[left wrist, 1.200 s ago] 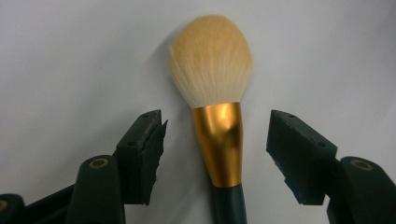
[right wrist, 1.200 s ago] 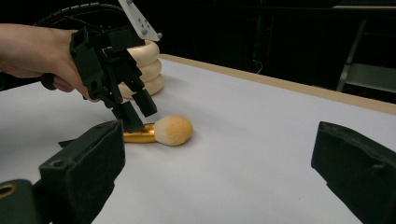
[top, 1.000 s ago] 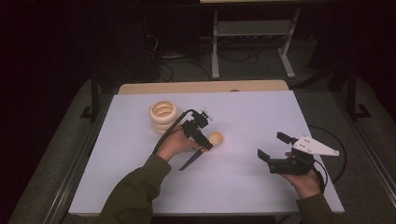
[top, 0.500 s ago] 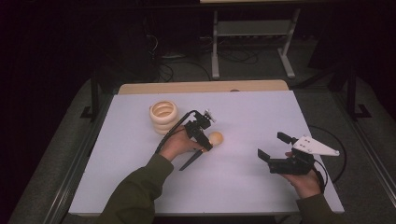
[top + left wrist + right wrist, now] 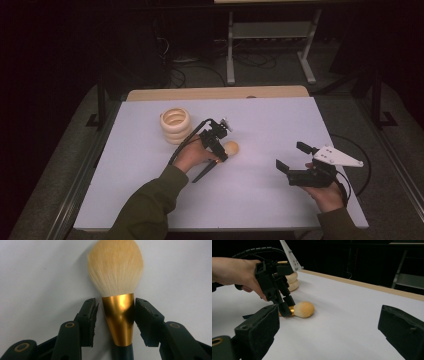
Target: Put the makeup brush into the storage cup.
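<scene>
- Nearest the person, two olive-green sleeves enter at the bottom of the high view, one per forearm; both are cut off by the lower edge.
- Two hand-held grippers are in play. The right black two-jaw gripper (image 5: 291, 161) hovers low over the near right part of the white table top (image 5: 280, 120); its jaws stand wide apart with nothing between them, as its own view confirms.
- One grey three-cornered plate (image 5: 337, 156) sits on top of that gripper, and a black cable (image 5: 361, 159) loops off towards the table's right edge.
- Farther in, near the table's middle, lies the one make-up brush with a fluffy cream-orange head, gold metal ferrule and dark handle (image 5: 117, 285). It rests flat on the white surface, head pointing away from the person and to the right.
- The left black two-jaw gripper (image 5: 115, 312) straddles the gold ferrule. The right-hand pad looks to be against the metal; the left-hand pad stands off with a slim gap, so the jaws are narrow but not clamped.
- The brush handle is cut off at the bottom of the left gripper view and mostly hidden under the left hand (image 5: 192, 152) in the high view.
- Farthest, one stack of pale wooden rings (image 5: 175, 125) stands at the far left; three seem stacked, though the count is hard to make out.
</scene>
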The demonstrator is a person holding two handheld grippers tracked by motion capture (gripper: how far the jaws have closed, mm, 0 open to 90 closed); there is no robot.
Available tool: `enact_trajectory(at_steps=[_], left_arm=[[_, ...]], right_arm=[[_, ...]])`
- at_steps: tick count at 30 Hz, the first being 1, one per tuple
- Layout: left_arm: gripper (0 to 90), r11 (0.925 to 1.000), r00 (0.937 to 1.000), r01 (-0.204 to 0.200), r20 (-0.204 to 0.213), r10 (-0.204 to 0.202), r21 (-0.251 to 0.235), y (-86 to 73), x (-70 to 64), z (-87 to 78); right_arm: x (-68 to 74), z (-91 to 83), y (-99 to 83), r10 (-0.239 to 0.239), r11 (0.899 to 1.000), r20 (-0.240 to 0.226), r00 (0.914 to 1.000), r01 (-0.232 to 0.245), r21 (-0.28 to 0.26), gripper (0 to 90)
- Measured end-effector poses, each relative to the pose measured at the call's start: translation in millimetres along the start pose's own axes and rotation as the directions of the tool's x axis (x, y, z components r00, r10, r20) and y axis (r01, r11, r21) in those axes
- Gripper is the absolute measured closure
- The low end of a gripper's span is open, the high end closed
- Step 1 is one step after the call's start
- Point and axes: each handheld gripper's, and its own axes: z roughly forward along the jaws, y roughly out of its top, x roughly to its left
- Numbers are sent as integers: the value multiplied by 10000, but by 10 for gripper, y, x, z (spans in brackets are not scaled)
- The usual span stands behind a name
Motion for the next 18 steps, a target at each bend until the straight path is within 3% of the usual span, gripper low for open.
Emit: enact_trajectory(at_steps=[18], left_arm=[[596,9998,9992,-136,-361,141,138,16,-18,9]], right_arm=[[-3,-1,-1,22,10000,8,10000,-22,9,33]])
